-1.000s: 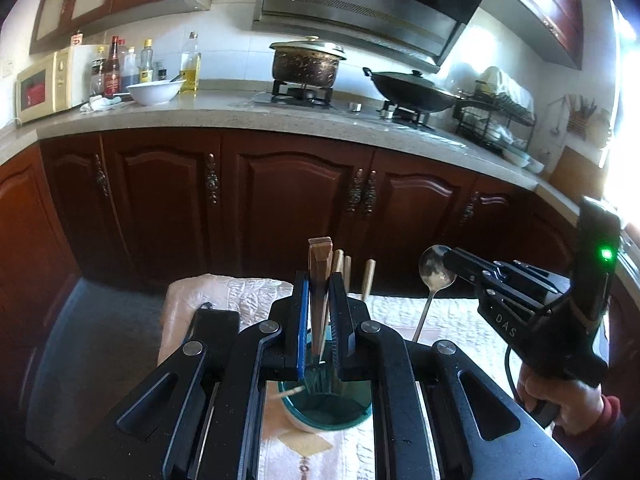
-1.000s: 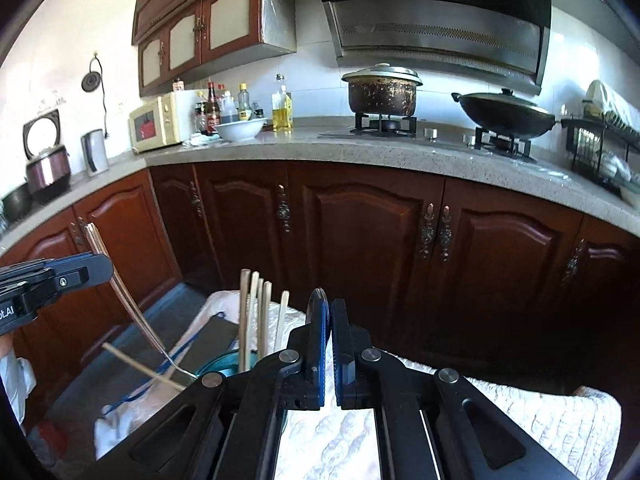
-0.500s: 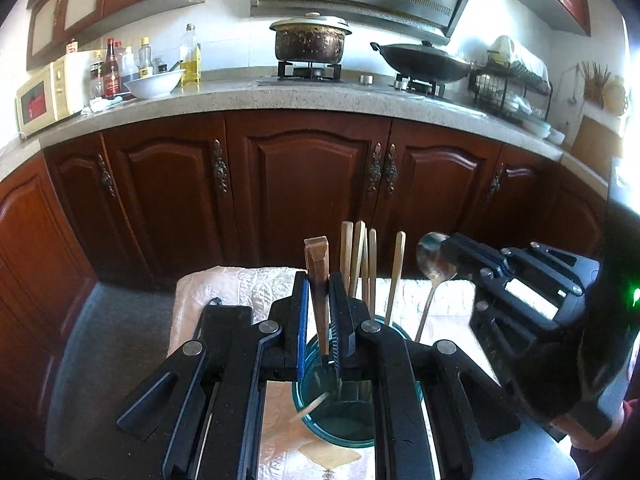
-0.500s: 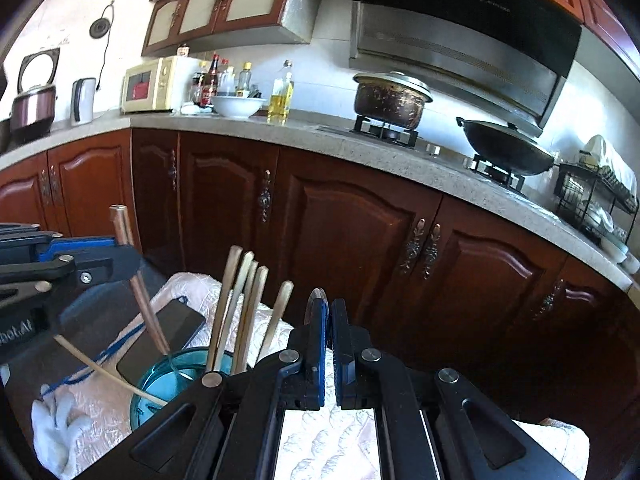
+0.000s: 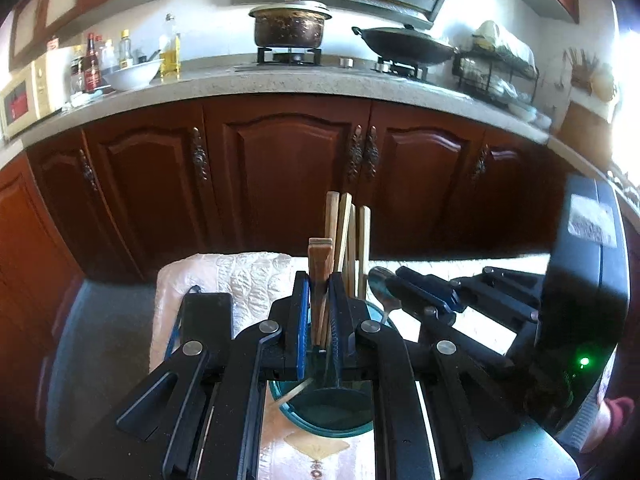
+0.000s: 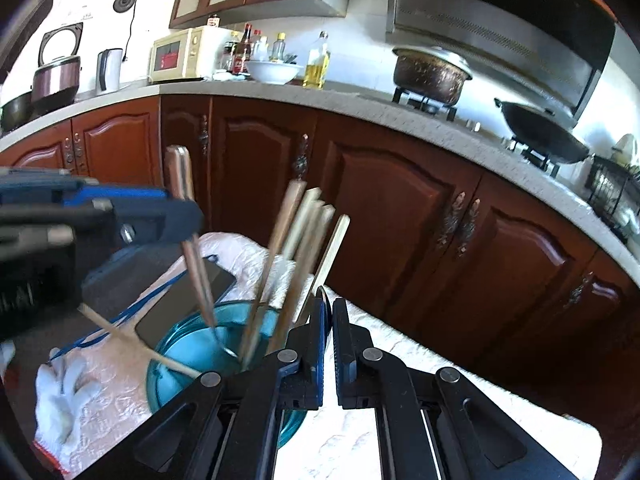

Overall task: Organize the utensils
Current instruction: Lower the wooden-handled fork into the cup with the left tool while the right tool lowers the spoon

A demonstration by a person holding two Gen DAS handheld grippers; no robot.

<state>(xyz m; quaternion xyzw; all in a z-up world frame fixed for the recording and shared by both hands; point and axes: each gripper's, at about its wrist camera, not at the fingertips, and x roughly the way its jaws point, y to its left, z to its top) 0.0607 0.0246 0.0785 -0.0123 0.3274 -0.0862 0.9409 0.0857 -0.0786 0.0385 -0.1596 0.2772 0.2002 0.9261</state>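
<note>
My left gripper [image 5: 319,280] is shut on a pair of brown chopsticks [image 5: 319,276] and holds them upright with their tips inside a blue glass holder [image 5: 320,412]. It also shows in the right wrist view [image 6: 176,216], over the holder [image 6: 188,356]. Several lighter chopsticks [image 5: 346,236] lean in the holder. My right gripper [image 6: 328,312] is shut on a metal spoon [image 5: 380,284], just right of the holder's rim. One loose chopstick [image 6: 132,340] lies across the holder's edge.
The holder stands on a white quilted cloth [image 6: 380,420] over a small table. A dark phone [image 5: 206,320] with a blue cord lies at its left, and a white glove [image 6: 60,400] lies nearby. Dark wooden kitchen cabinets [image 5: 288,172] and a countertop stand behind.
My left gripper has lowered the brown chopsticks into the blue holder. My right gripper with the spoon has moved left and down, close to the holder's rim.
</note>
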